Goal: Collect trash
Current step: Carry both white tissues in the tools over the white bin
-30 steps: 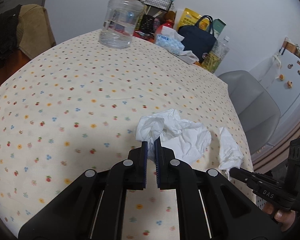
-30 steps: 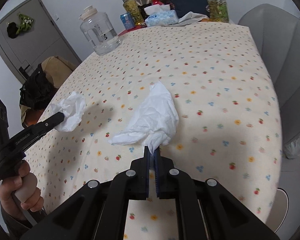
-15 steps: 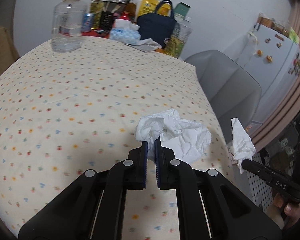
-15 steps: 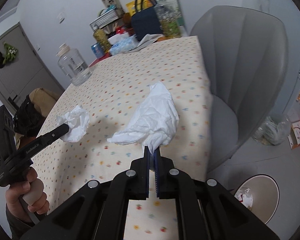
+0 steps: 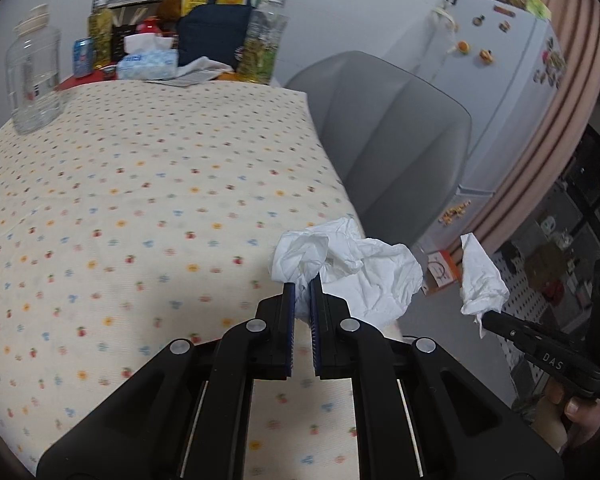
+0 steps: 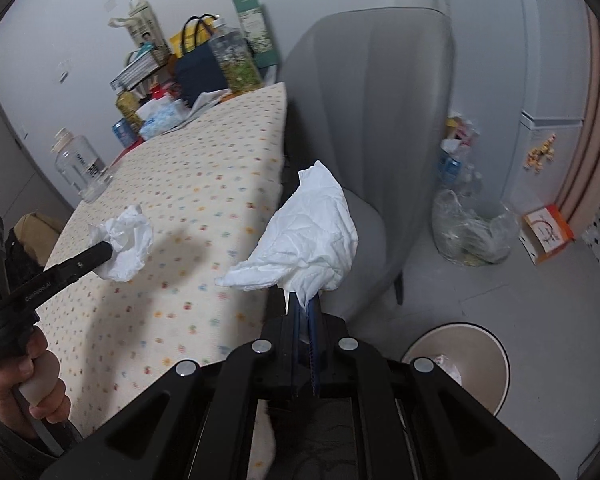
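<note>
Dotted cloth is covering the table, with a grey chair on its right. Each gripper is pinching a white tissue, jaws squeezed together on it: the left gripper on a crumpled tissue, the right gripper on another tissue, over the table's near right edge. Tissues are light, soft and tear easily, so pinching a thick fold is looking best. A bin is waiting on the floor.

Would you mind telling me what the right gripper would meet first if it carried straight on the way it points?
Probably the grey chair: past the tissue held in the right gripper, its seat fills that line. The bin sits lower right, off it. Depth is unclear.
</note>
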Demonstrator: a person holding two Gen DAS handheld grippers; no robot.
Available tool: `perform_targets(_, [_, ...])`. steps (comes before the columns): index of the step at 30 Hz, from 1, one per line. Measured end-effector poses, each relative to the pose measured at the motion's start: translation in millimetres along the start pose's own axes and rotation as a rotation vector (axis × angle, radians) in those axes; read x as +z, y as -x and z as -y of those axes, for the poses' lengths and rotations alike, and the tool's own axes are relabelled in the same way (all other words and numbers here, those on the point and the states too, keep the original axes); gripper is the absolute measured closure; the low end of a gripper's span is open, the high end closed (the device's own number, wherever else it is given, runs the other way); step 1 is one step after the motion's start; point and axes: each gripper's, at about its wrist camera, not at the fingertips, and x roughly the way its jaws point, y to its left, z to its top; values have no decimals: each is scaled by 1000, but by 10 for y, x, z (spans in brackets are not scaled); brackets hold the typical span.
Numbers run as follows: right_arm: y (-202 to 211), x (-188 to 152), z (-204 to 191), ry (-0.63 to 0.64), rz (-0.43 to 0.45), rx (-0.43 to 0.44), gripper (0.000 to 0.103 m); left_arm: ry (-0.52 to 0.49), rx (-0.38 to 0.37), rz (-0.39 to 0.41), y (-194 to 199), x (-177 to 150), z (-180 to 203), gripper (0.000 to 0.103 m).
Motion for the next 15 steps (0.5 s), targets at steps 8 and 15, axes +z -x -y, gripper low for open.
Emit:
perform_targets(8, [-18, -169, 586, -103, -15, -51, 98, -71, -32, -58, -307, -22, 459, 96])
perform_targets(15, [-129, -353, 1080, -186, -44, -91, 98, -125, -50, -101, -557, -45, 822, 96])
